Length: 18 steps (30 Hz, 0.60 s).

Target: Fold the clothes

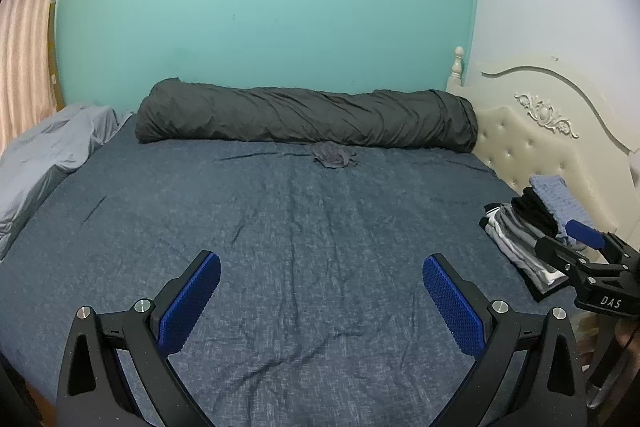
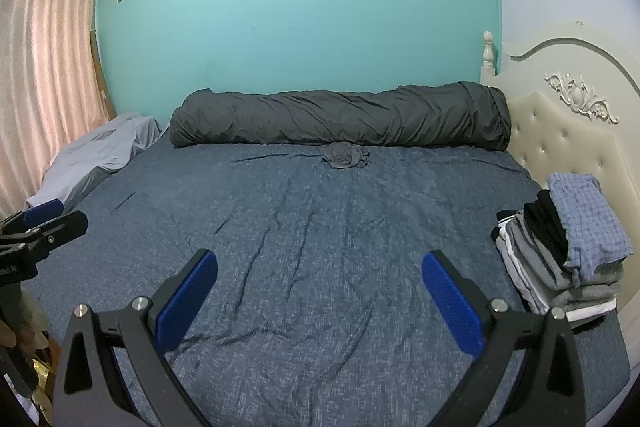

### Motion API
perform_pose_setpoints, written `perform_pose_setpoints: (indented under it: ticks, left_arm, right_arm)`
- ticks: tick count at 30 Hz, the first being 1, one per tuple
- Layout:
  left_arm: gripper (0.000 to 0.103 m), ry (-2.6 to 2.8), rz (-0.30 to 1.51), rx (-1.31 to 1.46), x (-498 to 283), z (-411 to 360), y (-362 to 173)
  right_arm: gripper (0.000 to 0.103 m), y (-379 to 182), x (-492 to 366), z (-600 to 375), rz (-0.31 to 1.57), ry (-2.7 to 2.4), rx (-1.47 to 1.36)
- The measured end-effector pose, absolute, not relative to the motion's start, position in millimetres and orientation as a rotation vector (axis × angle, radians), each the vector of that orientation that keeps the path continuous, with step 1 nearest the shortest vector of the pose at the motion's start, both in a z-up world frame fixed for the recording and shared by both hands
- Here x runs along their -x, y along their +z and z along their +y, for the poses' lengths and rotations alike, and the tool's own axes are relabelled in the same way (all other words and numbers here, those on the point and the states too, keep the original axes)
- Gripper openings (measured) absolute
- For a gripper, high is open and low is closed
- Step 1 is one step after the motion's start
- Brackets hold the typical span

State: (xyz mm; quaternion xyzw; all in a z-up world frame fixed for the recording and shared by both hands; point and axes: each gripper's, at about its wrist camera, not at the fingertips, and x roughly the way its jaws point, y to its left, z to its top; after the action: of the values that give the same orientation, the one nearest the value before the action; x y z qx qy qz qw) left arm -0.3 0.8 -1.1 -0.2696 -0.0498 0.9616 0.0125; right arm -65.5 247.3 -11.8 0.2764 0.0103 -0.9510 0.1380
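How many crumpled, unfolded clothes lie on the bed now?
1: a crumpled grey garment on the bed, just before the rolled dark duvet. Others may be hidden.

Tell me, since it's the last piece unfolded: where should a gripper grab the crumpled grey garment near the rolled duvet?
Probably at a raised fold on the near edge of the crumpled grey garment, coming from the front and above. The rolled duvet crowds its far side, and the bunched ridges give the open right gripper something to pinch.
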Motion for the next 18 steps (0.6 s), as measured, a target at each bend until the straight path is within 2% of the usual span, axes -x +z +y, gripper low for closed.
perform_pose_setpoints:
  ticks: [18]
  left_arm:
    - [0.103,2.992,-0.168,0.851,3,6,-13]
  right_arm:
    - [0.103,-14,63,251,0.025,-2.753,-0.807]
